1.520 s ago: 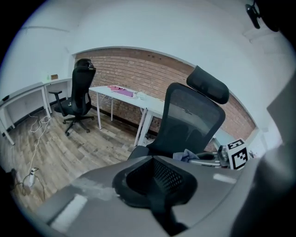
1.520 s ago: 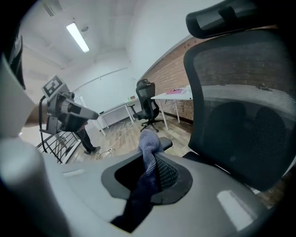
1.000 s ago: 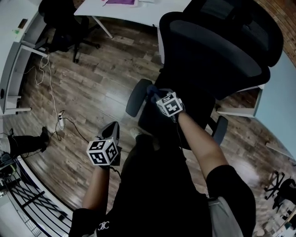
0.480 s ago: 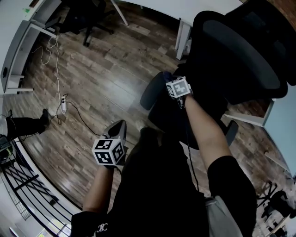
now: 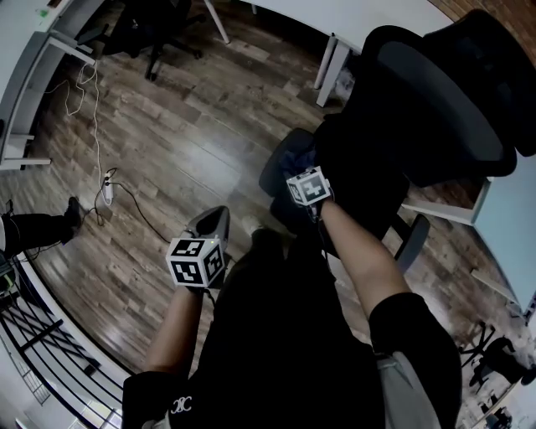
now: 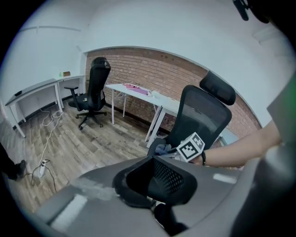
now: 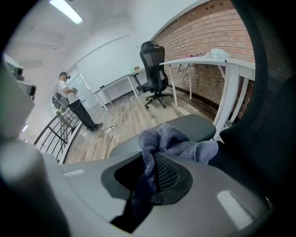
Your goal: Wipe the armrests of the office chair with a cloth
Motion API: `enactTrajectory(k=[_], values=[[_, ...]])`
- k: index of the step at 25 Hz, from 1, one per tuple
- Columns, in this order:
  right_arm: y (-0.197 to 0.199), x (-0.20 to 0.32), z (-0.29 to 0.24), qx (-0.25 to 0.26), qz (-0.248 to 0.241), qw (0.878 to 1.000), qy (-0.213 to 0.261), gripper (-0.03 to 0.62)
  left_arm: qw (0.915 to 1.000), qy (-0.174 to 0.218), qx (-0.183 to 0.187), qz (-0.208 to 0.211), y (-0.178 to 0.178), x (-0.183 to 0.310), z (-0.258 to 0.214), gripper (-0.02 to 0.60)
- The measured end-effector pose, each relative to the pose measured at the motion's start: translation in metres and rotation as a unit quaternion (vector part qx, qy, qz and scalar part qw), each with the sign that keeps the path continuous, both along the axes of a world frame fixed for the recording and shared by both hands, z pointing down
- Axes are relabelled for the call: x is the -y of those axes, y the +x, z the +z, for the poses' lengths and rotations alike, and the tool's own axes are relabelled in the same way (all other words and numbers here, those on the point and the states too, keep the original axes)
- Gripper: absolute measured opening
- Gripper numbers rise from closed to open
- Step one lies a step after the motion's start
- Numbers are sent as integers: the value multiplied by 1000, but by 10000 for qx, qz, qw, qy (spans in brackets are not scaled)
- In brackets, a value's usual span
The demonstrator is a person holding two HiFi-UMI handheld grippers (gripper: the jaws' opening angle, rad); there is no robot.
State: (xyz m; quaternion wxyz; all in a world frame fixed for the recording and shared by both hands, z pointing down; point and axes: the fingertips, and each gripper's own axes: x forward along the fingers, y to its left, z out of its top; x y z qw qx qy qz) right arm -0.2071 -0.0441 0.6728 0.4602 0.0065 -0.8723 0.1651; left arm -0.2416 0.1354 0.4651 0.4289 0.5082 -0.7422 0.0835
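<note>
The black office chair (image 5: 444, 109) stands ahead on the right. Its near armrest (image 5: 275, 172) is a dark grey pad. A blue-grey cloth (image 5: 296, 159) lies bunched on that pad, and my right gripper (image 5: 300, 173) is shut on it. In the right gripper view the cloth (image 7: 178, 142) hangs out of the jaws of the right gripper (image 7: 155, 173), over the armrest (image 7: 189, 127). My left gripper (image 5: 209, 223) hangs shut and holds nothing, low at the left, well off the chair. The far armrest (image 5: 412, 236) shows beside my right forearm.
A white desk (image 5: 335, 17) stands behind the chair, and a second black chair (image 5: 138, 33) at the far left. A power strip with a cable (image 5: 105, 191) lies on the wood floor. A person's foot (image 5: 71, 214) and a black railing (image 5: 42, 335) are at the left.
My right gripper has slid the cloth back along the near armrest towards me, after going forward half a second ago. The left gripper has stayed about where it was.
</note>
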Motion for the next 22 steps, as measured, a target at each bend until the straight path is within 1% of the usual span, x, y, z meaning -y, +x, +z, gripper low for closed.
enactTrajectory(k=[3, 6, 8, 9, 11, 13, 17, 22], values=[[8, -34, 0, -65, -97, 9996, -275, 54, 9999, 97, 13, 83, -8, 3, -3, 6], [11, -57, 1, -102, -149, 9991, -394, 54, 9998, 153, 6, 113, -16, 5, -3, 6], [11, -69, 1, -162, -294, 9982, -490, 54, 9998, 184, -9, 122, -21, 6, -3, 6], [11, -77, 0, -184, -457, 9974, -533, 54, 9997, 196, -16, 126, -22, 7, -3, 6], [7, -96, -7, -124, -913, 9945, -505, 54, 9997, 206, -21, 123, -27, 6, -3, 6], [-1, -110, -11, -19, -1223, 9916, -425, 54, 9997, 207, -21, 84, -32, 4, -3, 6], [-12, -118, -9, -94, -1477, 9882, -386, 54, 9997, 214, -70, -87, -43, -5, 1, 6], [-29, -125, -8, -102, -1723, 9846, -260, 54, 9994, 167, -134, -282, -48, -24, 7, 6]])
